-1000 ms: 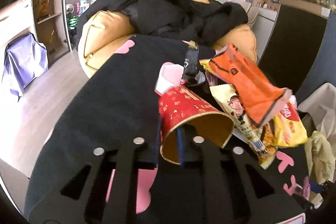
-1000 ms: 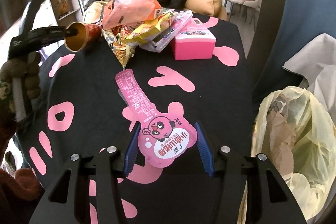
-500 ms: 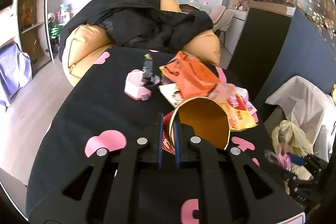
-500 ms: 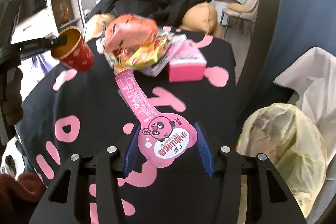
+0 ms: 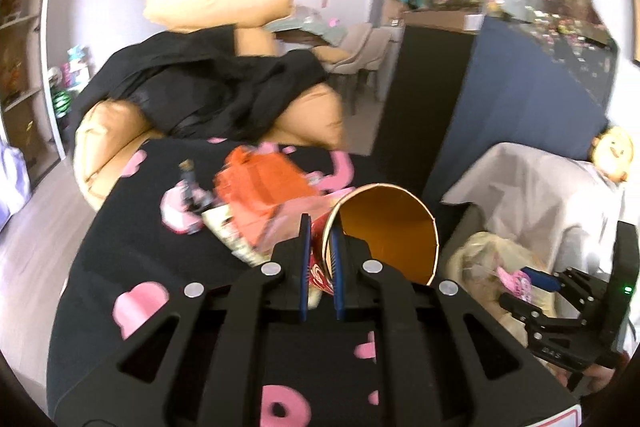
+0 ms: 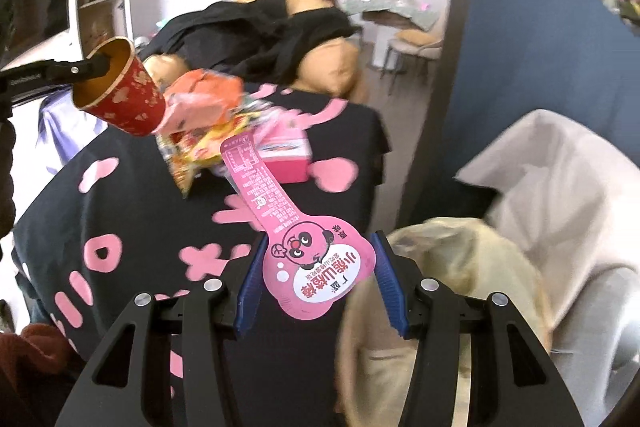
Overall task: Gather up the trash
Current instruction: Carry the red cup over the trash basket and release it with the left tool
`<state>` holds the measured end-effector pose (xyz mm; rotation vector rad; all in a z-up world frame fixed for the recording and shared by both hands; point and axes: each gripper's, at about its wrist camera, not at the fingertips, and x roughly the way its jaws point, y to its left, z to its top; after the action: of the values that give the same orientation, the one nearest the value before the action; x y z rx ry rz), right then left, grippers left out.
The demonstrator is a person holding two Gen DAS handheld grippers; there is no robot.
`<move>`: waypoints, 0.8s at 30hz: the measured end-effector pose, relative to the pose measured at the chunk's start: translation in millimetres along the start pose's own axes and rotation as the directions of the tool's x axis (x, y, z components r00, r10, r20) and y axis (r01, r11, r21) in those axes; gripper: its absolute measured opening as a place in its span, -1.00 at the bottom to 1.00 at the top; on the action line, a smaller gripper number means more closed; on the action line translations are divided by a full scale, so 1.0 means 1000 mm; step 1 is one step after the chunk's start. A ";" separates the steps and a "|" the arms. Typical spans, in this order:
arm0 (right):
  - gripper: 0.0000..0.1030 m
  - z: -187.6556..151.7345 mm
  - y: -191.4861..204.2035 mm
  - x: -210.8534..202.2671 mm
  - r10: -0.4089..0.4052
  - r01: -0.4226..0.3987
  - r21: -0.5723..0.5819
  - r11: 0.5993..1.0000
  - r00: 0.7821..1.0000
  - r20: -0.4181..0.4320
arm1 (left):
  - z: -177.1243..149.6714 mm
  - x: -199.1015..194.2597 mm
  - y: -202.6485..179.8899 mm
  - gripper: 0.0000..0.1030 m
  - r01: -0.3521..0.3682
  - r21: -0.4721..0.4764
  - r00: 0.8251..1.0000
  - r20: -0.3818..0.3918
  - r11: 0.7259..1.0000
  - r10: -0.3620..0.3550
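- The left hand-held gripper point(image 5: 320, 259) pinches the rim of the red paper cup point(image 5: 384, 231), one finger inside, one outside; cup lifted, tilted.
- The right hand-held gripper point(image 6: 320, 279) clamps the pink wrapper point(image 6: 316, 267) by its round end.
- Just right of it gapes the yellowish trash bag point(image 6: 448, 267).
- Snack wrappers point(image 6: 208, 123) lie ahead on the desk point(image 6: 132, 211).

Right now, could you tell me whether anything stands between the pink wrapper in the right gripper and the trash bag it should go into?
Nothing visible does. The right gripper holds the pink wrapper in the air at the edge of the black tablecloth, and the yellowish trash bag lies open just to its right and below, with only air between them.
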<state>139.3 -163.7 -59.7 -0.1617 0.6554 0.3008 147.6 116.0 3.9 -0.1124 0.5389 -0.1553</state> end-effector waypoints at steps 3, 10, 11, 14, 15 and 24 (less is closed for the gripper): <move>-0.06 0.000 -0.018 -0.012 -0.056 0.056 0.001 0.998 0.998 0.021 | 0.008 0.000 -0.023 -0.83 0.055 0.027 0.998 0.004 0.998 -0.055; -0.06 -0.008 -0.079 -0.040 -0.192 0.190 0.048 0.981 0.981 0.040 | 0.018 0.026 -0.091 -0.83 0.203 0.069 0.977 -0.074 0.977 -0.198; -0.06 -0.010 -0.086 -0.044 -0.208 0.205 0.052 0.977 0.977 0.041 | 0.017 0.031 -0.099 -0.83 0.221 0.074 0.973 -0.090 0.972 -0.214; -0.06 -0.016 -0.107 -0.055 -0.265 0.262 0.065 0.963 0.963 0.046 | 0.016 0.050 -0.132 -0.83 0.287 0.082 0.951 -0.148 0.954 -0.273; -0.06 -0.019 -0.118 -0.059 -0.288 0.285 0.075 0.956 0.957 0.043 | 0.015 0.056 -0.142 -0.83 0.309 0.081 0.942 -0.165 0.948 -0.293; -0.06 -0.047 -0.177 -0.079 -0.371 0.364 0.184 0.913 0.929 0.004 | -0.010 0.118 -0.221 -0.56 0.470 0.004 0.829 -0.346 0.882 -0.440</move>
<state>110.2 -359.6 -37.4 -0.1021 0.5964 -0.1198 216.3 -122.6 -31.1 -0.1273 0.8413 -0.6791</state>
